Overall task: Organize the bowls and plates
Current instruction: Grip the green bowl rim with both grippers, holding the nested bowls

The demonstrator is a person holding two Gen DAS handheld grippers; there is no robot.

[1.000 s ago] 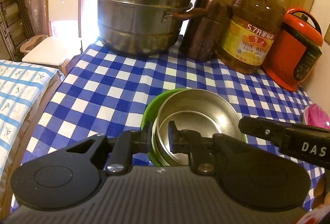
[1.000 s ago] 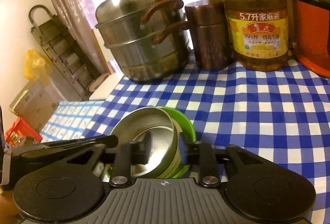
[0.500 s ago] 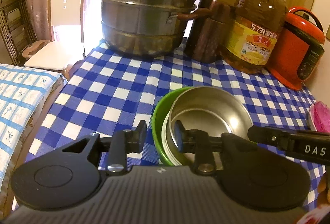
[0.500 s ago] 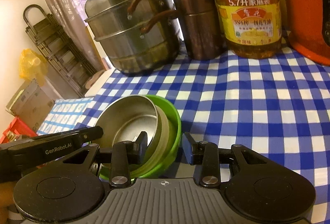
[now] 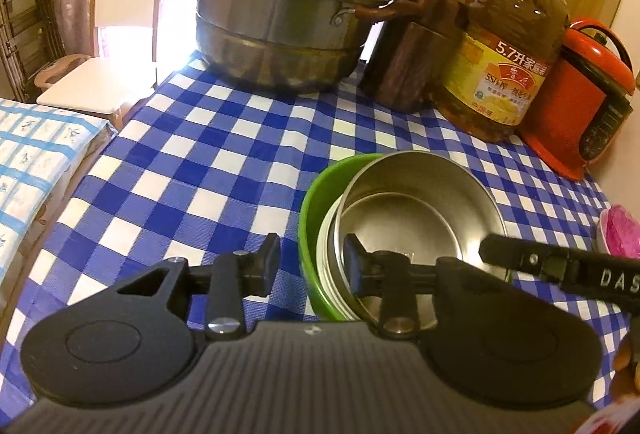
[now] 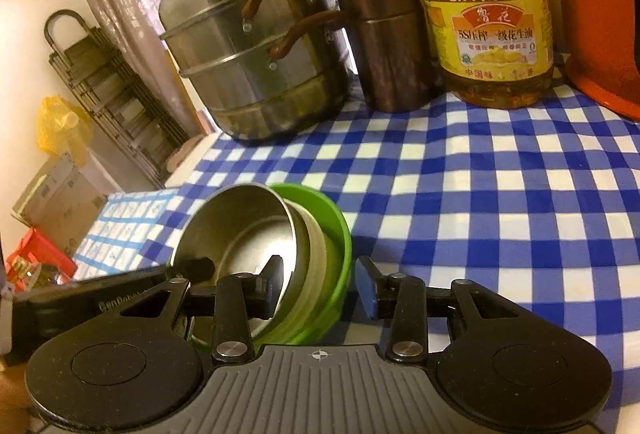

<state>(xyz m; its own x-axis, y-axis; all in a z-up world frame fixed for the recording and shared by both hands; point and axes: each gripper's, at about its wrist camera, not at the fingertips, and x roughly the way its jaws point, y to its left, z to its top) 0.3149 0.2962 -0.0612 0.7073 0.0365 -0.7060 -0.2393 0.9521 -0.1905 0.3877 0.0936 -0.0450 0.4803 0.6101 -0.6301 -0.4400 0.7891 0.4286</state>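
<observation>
Near the bench's front edge, both claws, left (image 5: pixel 310 262) and right (image 6: pixel 320 284), gape astride the bowls' (image 5: pixel 416 210) rims, releasing; next, withdraw.

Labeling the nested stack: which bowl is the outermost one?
The green bowl. Its rim rings the pale bowl and the steel bowl nested inside; it is the only coloured one.

Checked table (image 5: pixel 224 170): green bowl (image 5: pixel 316 202), steamer pot (image 5: pixel 280 34), oil jug (image 5: pixel 508 46).

Bowls: three, nested – steel bowl (image 5: pixel 416 210), pale bowl (image 5: pixel 326 254), green bowl (image 5: pixel 310 210). One steamer pot (image 5: pixel 288 14), one copper canister (image 5: pixel 412 62), one oil bottle (image 5: pixel 508 50), one orange cooker (image 5: pixel 576 106), one chair (image 5: pixel 116 30).
</observation>
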